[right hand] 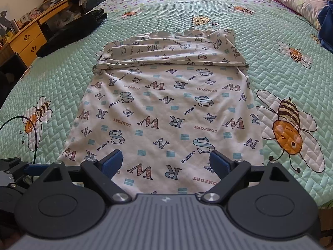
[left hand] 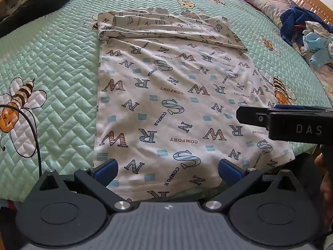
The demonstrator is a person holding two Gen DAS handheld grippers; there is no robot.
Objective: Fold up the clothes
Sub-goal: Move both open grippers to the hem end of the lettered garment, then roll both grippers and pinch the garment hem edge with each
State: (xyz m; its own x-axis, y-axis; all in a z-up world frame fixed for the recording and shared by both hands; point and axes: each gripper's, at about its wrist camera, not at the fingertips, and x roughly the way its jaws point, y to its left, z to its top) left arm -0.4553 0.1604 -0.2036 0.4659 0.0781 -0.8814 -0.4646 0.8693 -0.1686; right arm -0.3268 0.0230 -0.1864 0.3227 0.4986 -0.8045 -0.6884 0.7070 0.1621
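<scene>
On the green bee-print quilt (left hand: 62, 66), a dark garment (right hand: 70, 31) lies far left. The letter-print shirt (left hand: 166, 95) lies flat mid-bed, sleeves folded across its far end, hem near. Grabbing only 1 hem layer, or lifting unevenly, could skew the next fold. The left gripper (left hand: 167, 169) and right gripper (right hand: 166, 162) are both spread wide and hold nothing, poised over the hem; contact is probably nil. Unfolded clothes (left hand: 312, 41) sit far right.
</scene>
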